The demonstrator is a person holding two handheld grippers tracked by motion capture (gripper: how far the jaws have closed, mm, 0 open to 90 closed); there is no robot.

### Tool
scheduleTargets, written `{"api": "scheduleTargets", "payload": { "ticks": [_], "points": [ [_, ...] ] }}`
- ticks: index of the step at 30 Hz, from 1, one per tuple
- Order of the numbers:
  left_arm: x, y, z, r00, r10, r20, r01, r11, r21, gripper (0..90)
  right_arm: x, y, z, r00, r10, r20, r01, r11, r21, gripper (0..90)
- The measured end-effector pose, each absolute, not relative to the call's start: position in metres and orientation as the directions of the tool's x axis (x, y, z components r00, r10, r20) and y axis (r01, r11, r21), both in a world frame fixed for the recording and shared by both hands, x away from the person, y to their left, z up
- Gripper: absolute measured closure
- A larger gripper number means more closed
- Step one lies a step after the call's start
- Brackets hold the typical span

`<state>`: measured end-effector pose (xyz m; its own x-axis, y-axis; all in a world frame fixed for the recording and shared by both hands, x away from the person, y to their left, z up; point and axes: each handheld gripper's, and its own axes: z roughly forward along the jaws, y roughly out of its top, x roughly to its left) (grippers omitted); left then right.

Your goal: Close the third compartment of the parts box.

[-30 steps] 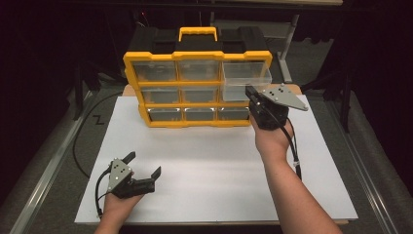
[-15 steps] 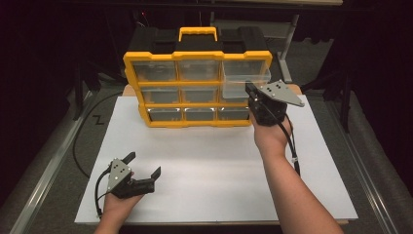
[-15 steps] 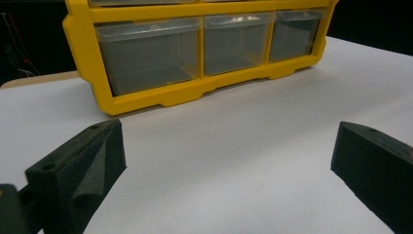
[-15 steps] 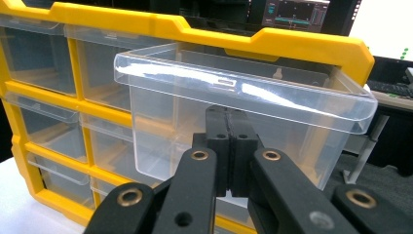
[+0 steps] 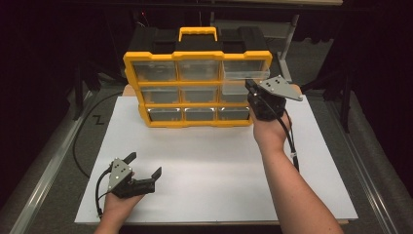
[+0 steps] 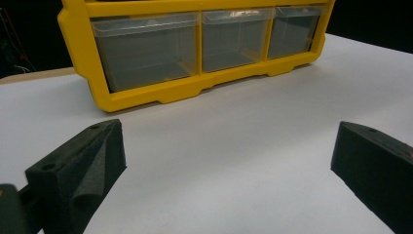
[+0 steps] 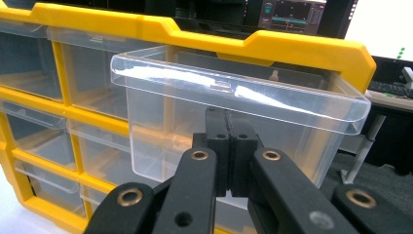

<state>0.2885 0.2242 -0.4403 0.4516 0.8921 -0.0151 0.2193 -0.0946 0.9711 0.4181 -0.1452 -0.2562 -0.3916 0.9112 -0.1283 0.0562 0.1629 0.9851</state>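
A yellow organiser cabinet [image 5: 160, 88] with clear drawers stands upright at the back of the white sheet [image 5: 219, 161]. Its top right drawer [image 5: 246, 74] is pulled partly out. My right gripper [image 5: 250, 87] is shut in front of that drawer [image 7: 234, 92], its closed tips [image 7: 227, 122] under the drawer's front lip and against its clear wall. Nothing shows between the pads. My left gripper [image 5: 144, 164] rests near the sheet's front left, open, with only bare sheet between its jaws [image 6: 229, 161]. It faces the cabinet's bottom row [image 6: 146, 95].
The cabinet has a yellow carry handle [image 5: 197, 31] on top. A black cable [image 5: 80, 146] loops off the sheet's left side beside a metal rail [image 5: 44, 185]. Dark stands and a monitor [image 7: 292, 12] lie behind the cabinet.
The right gripper has edged slightly toward the cabinet at the pulled-out drawer. The left gripper has stayed where it was.
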Motion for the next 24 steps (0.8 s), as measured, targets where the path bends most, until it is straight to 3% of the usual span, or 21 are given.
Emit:
{"api": "scheduleTargets", "payload": {
  "ticks": [24],
  "points": [
    [0.289,0.224,-0.442,0.454,0.891,-0.024,0.234,-0.093,0.968,0.3,0.447,-0.135,-0.255,-0.365,0.920,-0.145,0.068,0.181,0.981,90.0]
  ]
}}
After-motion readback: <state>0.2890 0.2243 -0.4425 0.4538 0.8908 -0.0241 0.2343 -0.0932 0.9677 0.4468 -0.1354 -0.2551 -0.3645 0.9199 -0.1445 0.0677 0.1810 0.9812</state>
